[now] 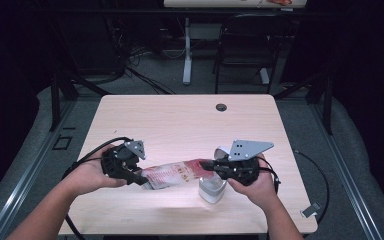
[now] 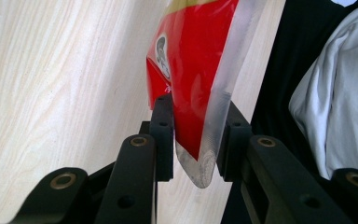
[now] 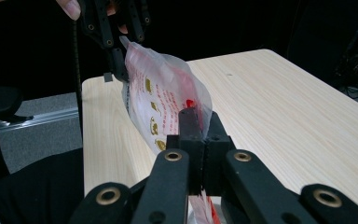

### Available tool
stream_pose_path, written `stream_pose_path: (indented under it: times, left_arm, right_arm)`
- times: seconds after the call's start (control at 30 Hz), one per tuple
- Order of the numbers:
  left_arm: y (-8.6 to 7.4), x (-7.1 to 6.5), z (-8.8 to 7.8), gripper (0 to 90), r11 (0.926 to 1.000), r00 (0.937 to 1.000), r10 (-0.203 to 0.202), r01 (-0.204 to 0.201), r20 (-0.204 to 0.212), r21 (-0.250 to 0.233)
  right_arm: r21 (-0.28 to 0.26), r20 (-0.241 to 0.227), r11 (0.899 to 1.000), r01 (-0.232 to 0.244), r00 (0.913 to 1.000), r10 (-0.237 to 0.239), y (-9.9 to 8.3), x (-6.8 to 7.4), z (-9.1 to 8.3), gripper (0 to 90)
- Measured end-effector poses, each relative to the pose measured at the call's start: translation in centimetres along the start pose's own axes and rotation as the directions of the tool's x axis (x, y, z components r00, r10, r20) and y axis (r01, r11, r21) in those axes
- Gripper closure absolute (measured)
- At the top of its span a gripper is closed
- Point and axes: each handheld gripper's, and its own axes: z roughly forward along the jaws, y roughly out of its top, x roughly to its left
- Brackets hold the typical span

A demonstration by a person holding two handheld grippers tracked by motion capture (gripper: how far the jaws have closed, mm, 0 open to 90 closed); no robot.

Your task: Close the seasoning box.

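Red snack bag (image 1: 172,175) was off the desk (image 1: 180,120), strung between both grippers — left gripper (image 1: 137,178) jaws pinching its sealed edge, right gripper (image 1: 207,165) jaws clamped tight on the other end. White container (image 1: 212,190) sat right underneath; opening or pouring apparently not done yet.

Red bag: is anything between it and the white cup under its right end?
Nothing visible. The red bag hangs stretched between the left claw and the right claw, both clamped on its ends. The white cup stands on the table just below the right claw, with open air between.
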Motion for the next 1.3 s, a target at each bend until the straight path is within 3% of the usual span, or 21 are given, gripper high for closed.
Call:
stream_pose_path:
  times: [0.8, 1.3]
  left_arm:
    - [1.8, -0.4, -0.7, 72.7, 0.9978, 0.9994, 0.011, -0.009, -0.033, 0.065]
    - [2.3, -0.7, -1.2, 72.9, 0.9968, 0.9988, 0.021, -0.017, -0.045, 0.078]
  right_arm:
    - [-0.033, 0.001, 0.999, -0.033, 0.9995, 0.033, -0.8, -0.4, -0.7, 89.7]
    - [-0.034, -0.003, 0.998, -0.045, 0.999, 0.045, -1.1, -0.5, -0.9, 89.7]
